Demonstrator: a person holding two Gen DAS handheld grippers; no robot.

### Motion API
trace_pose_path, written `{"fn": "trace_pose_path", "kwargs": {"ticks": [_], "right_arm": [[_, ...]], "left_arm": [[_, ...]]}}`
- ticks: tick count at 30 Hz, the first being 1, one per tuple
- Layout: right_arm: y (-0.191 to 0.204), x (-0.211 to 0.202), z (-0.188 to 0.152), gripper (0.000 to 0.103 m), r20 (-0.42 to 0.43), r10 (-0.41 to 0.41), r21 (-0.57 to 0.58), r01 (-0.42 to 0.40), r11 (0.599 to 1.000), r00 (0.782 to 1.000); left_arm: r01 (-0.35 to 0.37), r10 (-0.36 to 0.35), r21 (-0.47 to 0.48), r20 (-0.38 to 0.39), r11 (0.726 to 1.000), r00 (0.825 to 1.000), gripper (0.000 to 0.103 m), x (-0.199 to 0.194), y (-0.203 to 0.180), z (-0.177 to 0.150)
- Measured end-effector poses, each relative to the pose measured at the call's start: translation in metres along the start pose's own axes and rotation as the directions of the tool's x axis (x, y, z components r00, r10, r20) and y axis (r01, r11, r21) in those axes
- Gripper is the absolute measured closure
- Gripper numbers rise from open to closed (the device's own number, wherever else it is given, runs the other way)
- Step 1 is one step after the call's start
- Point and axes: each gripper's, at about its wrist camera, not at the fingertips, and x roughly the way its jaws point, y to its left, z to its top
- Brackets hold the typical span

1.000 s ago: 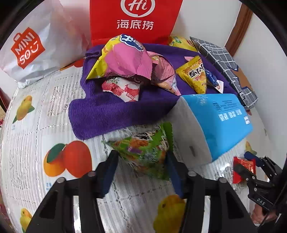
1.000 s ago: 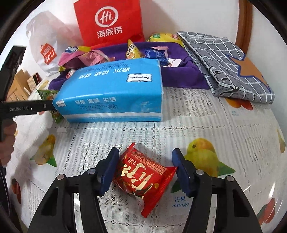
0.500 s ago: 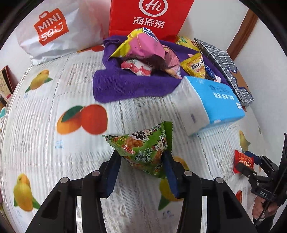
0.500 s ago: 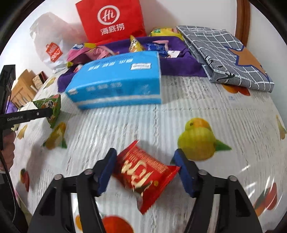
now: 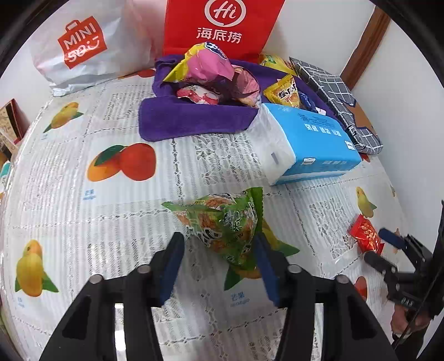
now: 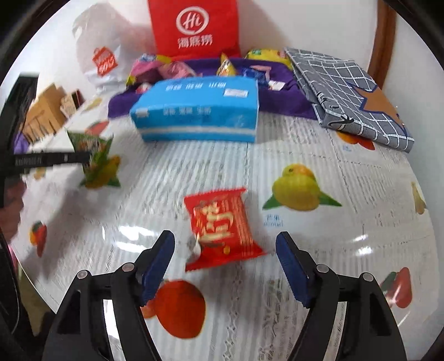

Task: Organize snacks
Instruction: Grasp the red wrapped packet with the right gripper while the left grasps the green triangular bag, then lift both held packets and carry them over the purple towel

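A green snack pack (image 5: 224, 225) lies on the fruit-print tablecloth between the fingers of my left gripper (image 5: 219, 250), which is open with a gap beside the left finger. It also shows in the right wrist view (image 6: 94, 155). A red snack pack (image 6: 219, 225) lies on the cloth just ahead of my right gripper (image 6: 224, 250), whose jaws stand wide apart and do not touch it. The red pack also shows in the left wrist view (image 5: 366, 236). Several more snacks (image 5: 211, 75) are piled on a purple towel (image 5: 194, 119) at the back.
A blue tissue pack (image 5: 308, 141) lies in front of the towel. A red paper bag (image 5: 222, 25) and a white plastic bag (image 5: 83, 47) stand against the wall. A folded grey checked cloth (image 6: 347, 91) lies at the back right. Cardboard boxes (image 6: 44, 111) sit off the left edge.
Both grippers pulled back toward the near side and opened. The green pack and the red pack, held before, now lie loose on the tablecloth.
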Motion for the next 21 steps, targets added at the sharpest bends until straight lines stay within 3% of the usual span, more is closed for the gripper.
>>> {"fn": "trace_pose_path", "kwargs": {"ticks": [4, 6, 8, 10, 15, 16, 18, 21], "right_arm": [[-0.001, 0.019, 0.010, 0.028, -0.018, 0.002, 0.009, -0.002, 1.000, 1.000], [-0.001, 0.027, 0.012, 0.032, -0.024, -0.015, 0.007, 0.015, 1.000, 1.000], [0.002, 0.028, 0.012, 0.043, -0.004, -0.047, -0.012, 0.047, 0.999, 0.999], [0.003, 0.028, 0.012, 0.052, 0.002, -0.045, -0.023, 0.045, 0.999, 0.999], [-0.003, 0.028, 0.008, 0.054, 0.022, -0.045, -0.001, 0.045, 0.999, 0.999], [-0.004, 0.027, 0.007, 0.054, 0.024, -0.049, 0.004, 0.049, 0.999, 0.998], [-0.004, 0.027, 0.007, 0.054, 0.026, -0.057, 0.010, 0.057, 0.998, 0.998], [-0.005, 0.026, 0.009, 0.054, 0.021, -0.057, 0.019, 0.057, 0.998, 0.998]], "left_arm": [[-0.022, 0.022, -0.006, 0.017, 1.000, 1.000, 0.043, -0.005, 0.004, -0.001], [-0.020, 0.021, -0.010, 0.028, 1.000, 0.999, 0.040, -0.006, 0.005, -0.001], [-0.030, 0.030, -0.003, 0.037, 1.000, 0.999, 0.034, -0.004, 0.003, 0.001], [-0.050, 0.049, 0.013, 0.040, 0.999, 0.998, 0.034, 0.001, -0.001, 0.003], [-0.071, 0.071, 0.006, 0.027, 0.997, 0.997, 0.033, 0.022, -0.005, 0.012], [-0.067, 0.067, 0.001, 0.024, 0.998, 0.997, 0.035, 0.026, -0.005, 0.012], [-0.038, 0.038, 0.009, 0.011, 0.999, 0.999, 0.054, 0.031, -0.006, 0.012], [-0.029, 0.028, 0.040, 0.010, 0.999, 1.000, 0.061, 0.028, -0.013, 0.013]]}}
